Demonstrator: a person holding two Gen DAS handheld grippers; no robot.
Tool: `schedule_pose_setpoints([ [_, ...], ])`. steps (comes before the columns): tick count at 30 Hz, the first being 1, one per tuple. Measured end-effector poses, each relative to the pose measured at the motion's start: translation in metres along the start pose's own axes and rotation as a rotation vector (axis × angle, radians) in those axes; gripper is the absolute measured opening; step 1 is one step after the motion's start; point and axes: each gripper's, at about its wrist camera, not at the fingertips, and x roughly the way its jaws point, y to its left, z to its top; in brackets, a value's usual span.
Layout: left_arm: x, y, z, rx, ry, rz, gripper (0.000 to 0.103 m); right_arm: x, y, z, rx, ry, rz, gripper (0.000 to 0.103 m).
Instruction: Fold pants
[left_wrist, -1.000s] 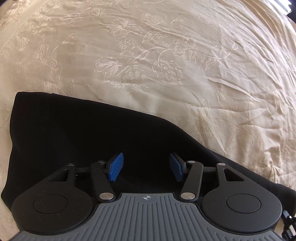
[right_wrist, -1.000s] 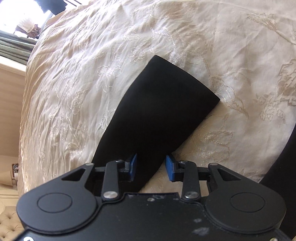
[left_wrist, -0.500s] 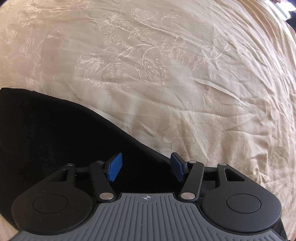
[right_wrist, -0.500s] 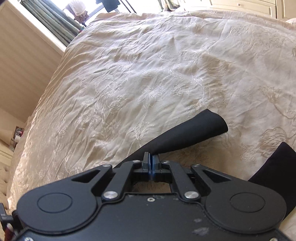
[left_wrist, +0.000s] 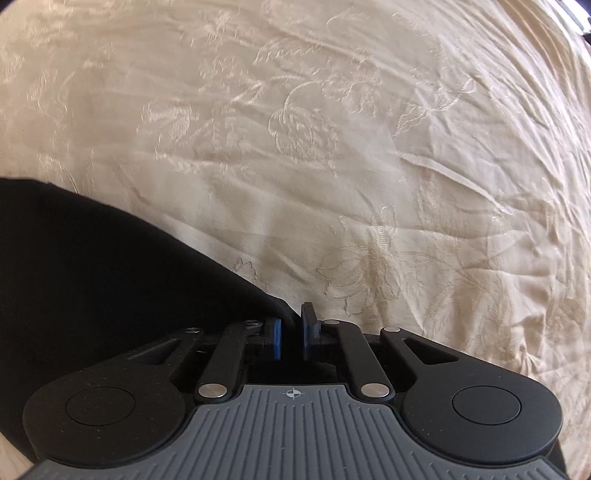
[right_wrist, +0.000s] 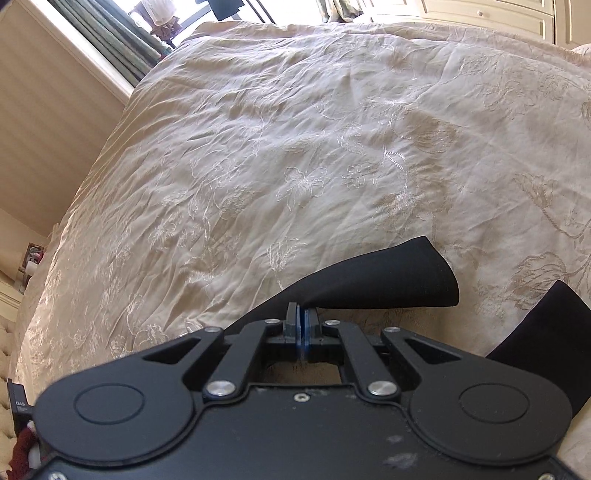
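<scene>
The black pants (left_wrist: 92, 280) lie on a cream embroidered bedspread (left_wrist: 332, 147). In the left wrist view they fill the lower left, and my left gripper (left_wrist: 291, 328) is shut on their right edge, black cloth pinched between the blue pads. In the right wrist view my right gripper (right_wrist: 301, 325) is shut on one black pant leg (right_wrist: 373, 284) and holds it lifted off the bed, its hem end hanging to the right. The other pant leg (right_wrist: 546, 339) lies at the lower right.
The bedspread (right_wrist: 295, 147) stretches far ahead of both grippers. In the right wrist view a beige wall (right_wrist: 44, 122), green curtains (right_wrist: 107, 40) and a window stand at the far left, and white cupboards (right_wrist: 498, 14) at the top right.
My left gripper closed on the pants' edge after sliding right along it. My right gripper shut on the pant leg earlier and has lifted it further off the bed.
</scene>
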Motion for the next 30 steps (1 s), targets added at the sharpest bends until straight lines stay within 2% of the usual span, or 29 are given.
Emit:
schedule_pose_setpoints([
  [3, -0.044, -0.009, -0.013, 0.108, -0.14, 0.019, 0.008, 0.0, 0.004, 0.002, -0.01, 0.002, -0.003, 0.003],
  [6, -0.097, 0.002, -0.035, 0.143, -0.27, -0.043, 0.008, -0.007, 0.012, 0.007, -0.039, -0.016, 0.018, 0.003],
  [9, -0.137, 0.022, -0.074, 0.17, -0.347, -0.08, 0.008, -0.033, 0.025, 0.01, -0.093, -0.078, 0.059, 0.003],
  [11, -0.145, 0.035, -0.106, 0.182, -0.367, -0.093, 0.008, -0.055, 0.027, 0.007, -0.142, -0.109, 0.083, 0.003],
  [13, -0.139, 0.047, -0.138, 0.186, -0.346, -0.082, 0.008, -0.073, 0.021, -0.003, -0.176, -0.113, 0.087, 0.003],
  [15, -0.115, 0.057, -0.165, 0.174, -0.259, -0.056, 0.008, -0.079, 0.006, -0.017, -0.179, -0.081, 0.057, 0.003],
  [17, -0.085, 0.065, -0.187, 0.131, -0.154, -0.036, 0.007, -0.074, -0.014, -0.036, -0.157, -0.023, -0.001, 0.003],
  [20, -0.048, 0.073, -0.21, 0.109, -0.043, -0.015, 0.006, -0.054, -0.044, -0.067, -0.133, 0.075, -0.107, 0.003],
  [22, -0.034, 0.076, -0.221, 0.114, -0.015, -0.003, 0.006, -0.041, -0.058, -0.087, -0.14, 0.129, -0.167, 0.003],
  [24, -0.027, 0.075, -0.22, 0.122, -0.007, -0.003, 0.006, -0.035, -0.065, -0.103, -0.164, 0.141, -0.205, 0.003],
  [30, -0.025, 0.068, -0.205, 0.162, -0.013, -0.049, 0.006, -0.041, -0.079, -0.118, -0.13, 0.104, -0.219, 0.003],
])
